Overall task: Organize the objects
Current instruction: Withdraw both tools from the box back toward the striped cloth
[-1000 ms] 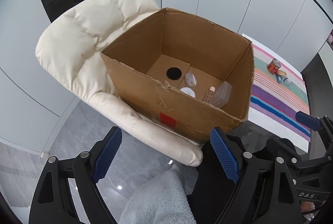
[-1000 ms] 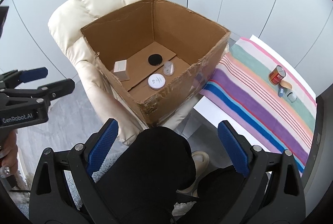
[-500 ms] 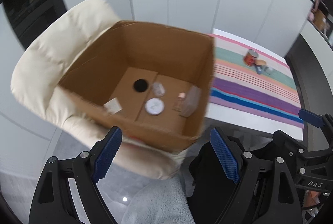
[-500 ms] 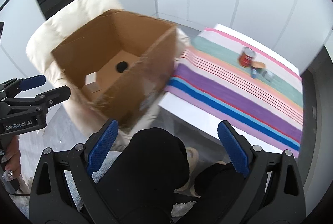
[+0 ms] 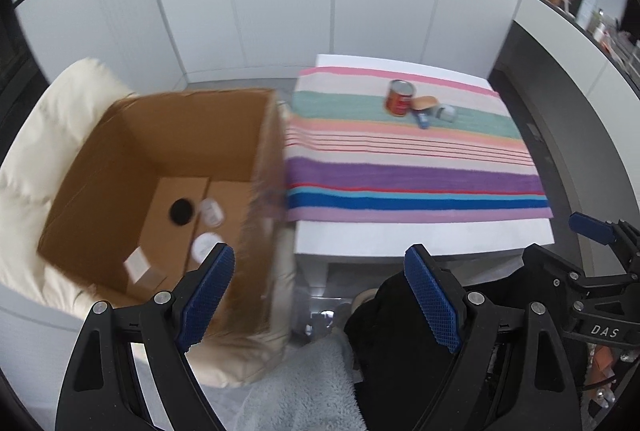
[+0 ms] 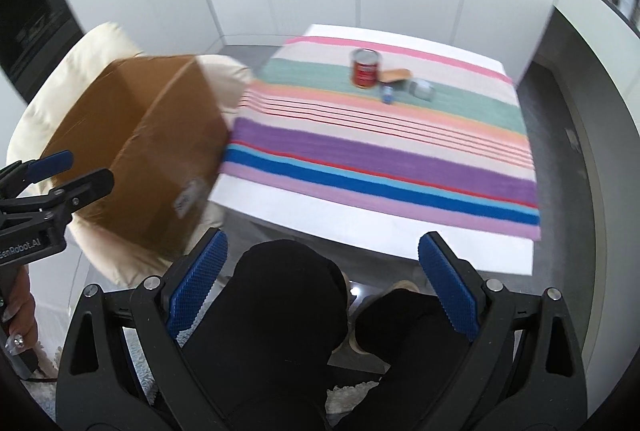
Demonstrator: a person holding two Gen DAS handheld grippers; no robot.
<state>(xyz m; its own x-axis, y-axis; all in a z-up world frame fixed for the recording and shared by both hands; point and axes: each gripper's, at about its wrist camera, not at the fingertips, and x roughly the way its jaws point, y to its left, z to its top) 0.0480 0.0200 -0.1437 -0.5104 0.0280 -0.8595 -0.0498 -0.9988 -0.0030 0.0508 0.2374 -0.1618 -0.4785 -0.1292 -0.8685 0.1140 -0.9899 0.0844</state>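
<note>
Cream upholstery of a padded armchair (image 5: 48, 159) carries the open cardboard box (image 5: 168, 167), which serves as landmark. Just beside the box, on its side away from the chair back, stands a white table (image 5: 424, 239) covered by a striped cloth (image 5: 412, 167). Well apart from the box, at the cloth's far end, a red tin can (image 5: 399, 97) stands upright; close beside it lie a tan lid-like piece (image 5: 425, 103), a small blue item (image 5: 422, 119) and a grey-blue jar (image 5: 447, 113), too blurred to name better. Inside the box lie a black disc (image 5: 181, 211), two whitish round pieces and a small white carton (image 5: 137, 264). Left tongs (image 5: 320, 295) gape wide, empty, near the box. Right tongs (image 6: 322, 281) gape wide, empty, above black-clad knees (image 6: 280, 311).
</note>
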